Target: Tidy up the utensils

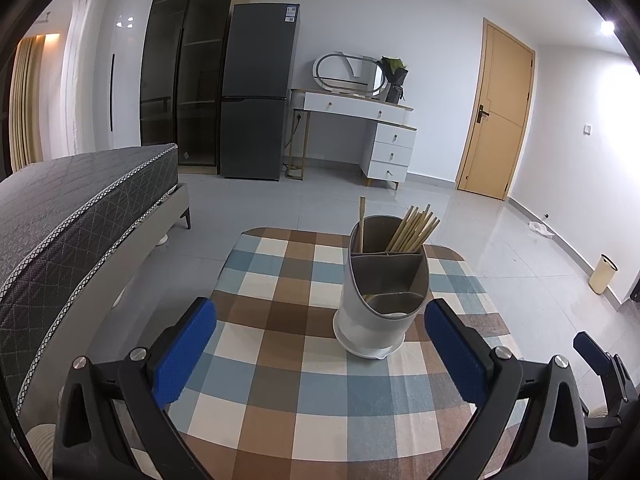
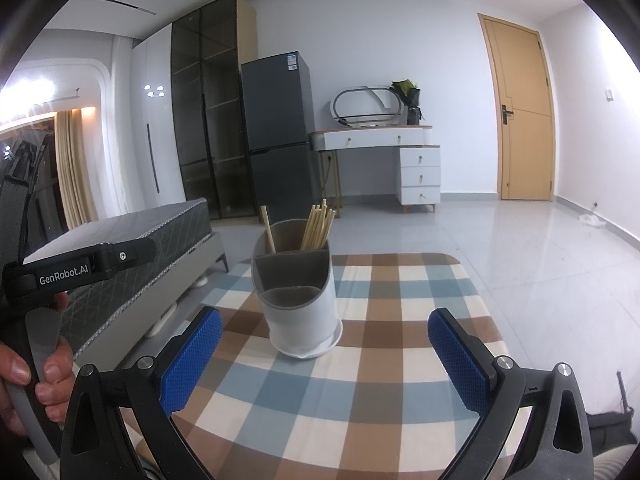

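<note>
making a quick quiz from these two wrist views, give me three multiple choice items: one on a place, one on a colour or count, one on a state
1. Where does the bundle of chopsticks stand in the utensil holder?
A. front compartment
B. back right compartment
C. on the cloth

2. What colour are the pads on the left hand-held gripper?
A. blue
B. red
C. green

3. How is the right hand-held gripper?
A. shut on a chopstick
B. shut on the holder
C. open, holding nothing

Answers: 1 B, the sticks rise from the far right section, while a single stick stands in the back left one. 2 A, both pads are blue. 3 C, its fingers are spread wide over the checked tablecloth.
</note>
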Available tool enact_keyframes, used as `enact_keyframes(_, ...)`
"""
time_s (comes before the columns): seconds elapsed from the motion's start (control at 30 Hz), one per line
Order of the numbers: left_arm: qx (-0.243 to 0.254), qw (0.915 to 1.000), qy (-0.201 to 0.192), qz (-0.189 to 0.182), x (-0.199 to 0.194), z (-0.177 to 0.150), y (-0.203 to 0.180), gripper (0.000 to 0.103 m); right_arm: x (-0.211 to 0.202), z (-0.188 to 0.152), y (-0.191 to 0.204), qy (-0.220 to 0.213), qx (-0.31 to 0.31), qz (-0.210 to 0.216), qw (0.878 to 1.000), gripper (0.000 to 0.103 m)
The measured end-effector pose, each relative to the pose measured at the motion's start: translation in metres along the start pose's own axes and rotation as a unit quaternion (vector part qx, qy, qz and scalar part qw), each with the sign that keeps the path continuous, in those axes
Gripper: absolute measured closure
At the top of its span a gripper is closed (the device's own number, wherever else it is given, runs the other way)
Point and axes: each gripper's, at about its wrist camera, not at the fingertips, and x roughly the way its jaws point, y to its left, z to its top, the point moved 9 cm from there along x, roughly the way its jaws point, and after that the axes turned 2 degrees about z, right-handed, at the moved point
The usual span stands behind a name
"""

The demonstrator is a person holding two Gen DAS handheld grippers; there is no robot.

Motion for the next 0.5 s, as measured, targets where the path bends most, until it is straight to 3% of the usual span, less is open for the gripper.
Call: enact_keyframes(0.5, -0.002, 1.0000, 0.004, 0.004, 0.0000, -0.0018, 0.0000, 0.002, 0.0006, -0.0033, 0.0000, 0.004, -0.002, 0.002, 1.000, 0.000)
